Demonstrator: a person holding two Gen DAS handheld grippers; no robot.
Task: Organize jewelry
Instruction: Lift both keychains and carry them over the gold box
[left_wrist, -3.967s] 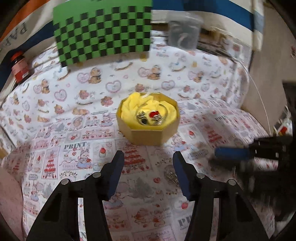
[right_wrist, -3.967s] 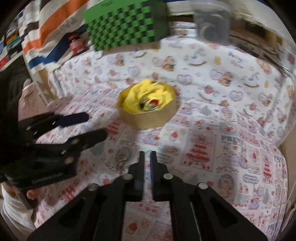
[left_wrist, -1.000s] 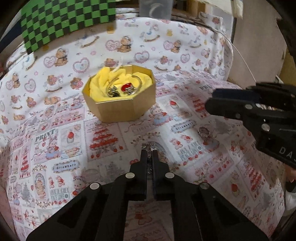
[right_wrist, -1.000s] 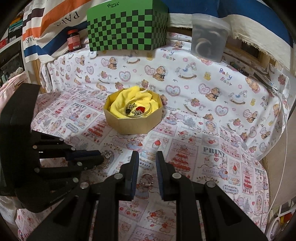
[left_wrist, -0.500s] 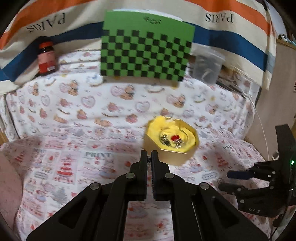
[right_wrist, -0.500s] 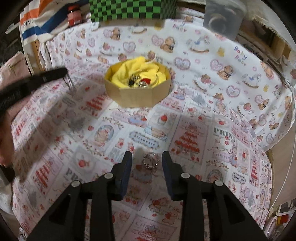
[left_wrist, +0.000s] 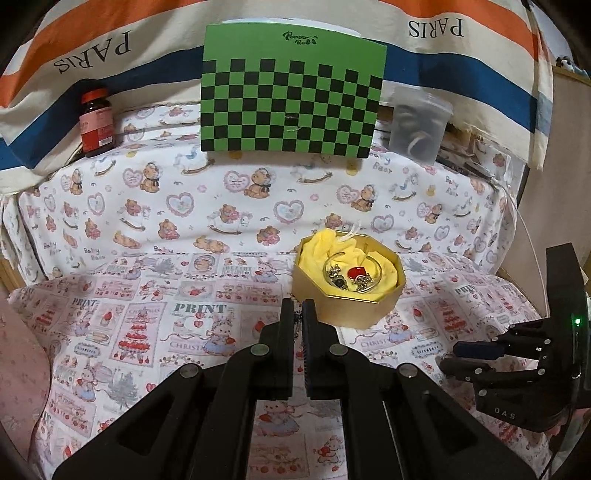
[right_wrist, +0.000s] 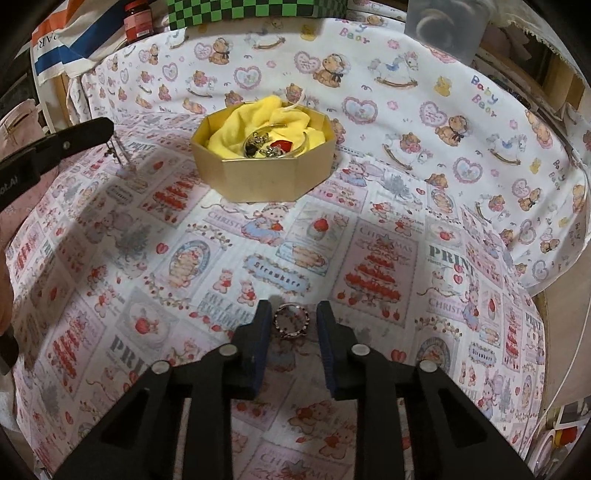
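Note:
A gold octagonal box (left_wrist: 347, 310) lined with yellow cloth holds several pieces of jewelry (left_wrist: 349, 277); it also shows in the right wrist view (right_wrist: 264, 173). My left gripper (left_wrist: 298, 314) is shut on a small thin chain piece, held above the cloth left of the box; the piece dangles from its tip in the right wrist view (right_wrist: 118, 151). My right gripper (right_wrist: 291, 317) is open, its fingers low on either side of a beaded ring (right_wrist: 291, 319) that lies on the patterned cloth. The right gripper also shows in the left wrist view (left_wrist: 465, 356).
A green checkered box (left_wrist: 291, 92), a red-lidded jar (left_wrist: 96, 123) and a clear plastic container (left_wrist: 419, 125) stand along the back. The patterned cloth (right_wrist: 406, 258) covers the whole surface and drops off at the right edge.
My left gripper stayed shut on the chain piece, lifted and drew back left of the box. My right gripper opened wider and lowered around the ring.

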